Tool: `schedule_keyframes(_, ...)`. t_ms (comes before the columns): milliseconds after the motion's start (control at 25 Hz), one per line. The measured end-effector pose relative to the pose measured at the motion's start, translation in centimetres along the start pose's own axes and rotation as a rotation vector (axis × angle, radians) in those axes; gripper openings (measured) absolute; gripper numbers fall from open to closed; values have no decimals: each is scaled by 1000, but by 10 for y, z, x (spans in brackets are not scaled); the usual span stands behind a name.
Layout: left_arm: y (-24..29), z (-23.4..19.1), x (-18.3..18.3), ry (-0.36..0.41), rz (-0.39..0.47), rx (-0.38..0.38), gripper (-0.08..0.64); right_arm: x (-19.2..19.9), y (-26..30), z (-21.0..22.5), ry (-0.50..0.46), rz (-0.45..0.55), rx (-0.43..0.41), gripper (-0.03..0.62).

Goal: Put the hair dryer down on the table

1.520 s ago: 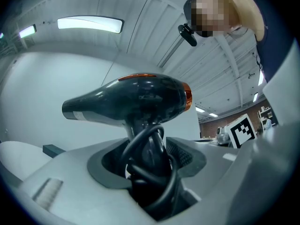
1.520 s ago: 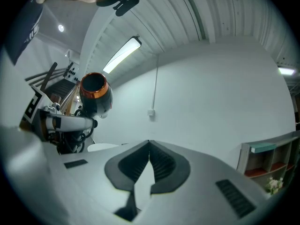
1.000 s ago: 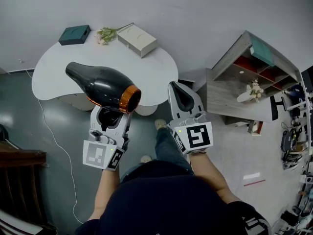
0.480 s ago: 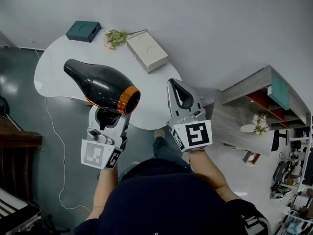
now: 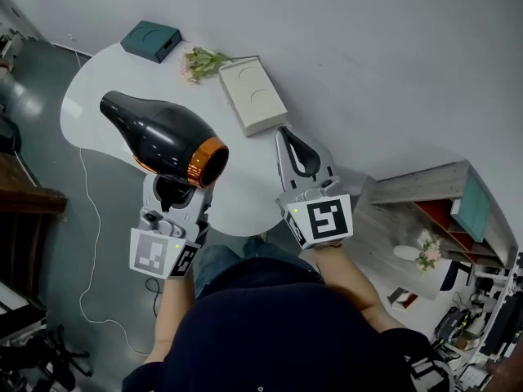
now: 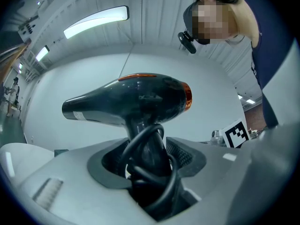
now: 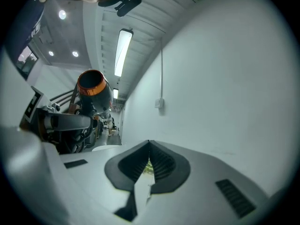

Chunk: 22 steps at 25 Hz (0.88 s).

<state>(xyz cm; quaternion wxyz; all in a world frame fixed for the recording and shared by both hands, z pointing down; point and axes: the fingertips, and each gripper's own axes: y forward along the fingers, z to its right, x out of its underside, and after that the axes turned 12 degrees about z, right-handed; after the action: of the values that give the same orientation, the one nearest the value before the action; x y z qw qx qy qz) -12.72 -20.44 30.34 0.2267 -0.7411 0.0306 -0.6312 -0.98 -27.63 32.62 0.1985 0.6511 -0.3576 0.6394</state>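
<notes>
A black hair dryer (image 5: 160, 141) with an orange ring at its rear stands up out of my left gripper (image 5: 178, 193), which is shut on its handle together with loops of black cord (image 6: 152, 165). The dryer (image 6: 129, 100) hangs in the air above the near edge of the white table (image 5: 98, 113), nozzle pointing left. The dryer (image 7: 92, 96) also shows in the right gripper view at the left. My right gripper (image 5: 288, 141) is shut and empty, held beside the dryer over the table's right end.
On the table lie a teal box (image 5: 150, 40), a small bunch of flowers (image 5: 203, 60) and a cream flat box (image 5: 254, 95). A white cable (image 5: 88, 243) trails on the grey floor at left. A wooden shelf unit (image 5: 441, 211) stands at right.
The view has shifted: the table and its things now lie further right and lower, closer to the grippers. Both grippers keep their pose, the dryer still held up.
</notes>
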Motion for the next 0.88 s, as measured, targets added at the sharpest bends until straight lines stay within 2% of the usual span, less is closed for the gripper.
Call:
schedule_keyframes(320, 12, -4, 19, 21, -32, -27, 253, 14, 10, 14, 12, -7, -30, 11)
schedule_keyframes(760, 21, -7, 41, -32, -79, 42, 253, 29, 7, 13, 25, -46, 19, 11)
schedule_keyframes(880, 15, -11, 56, -20, -137, 55, 253, 33, 4, 11, 28, -59, 39, 11)
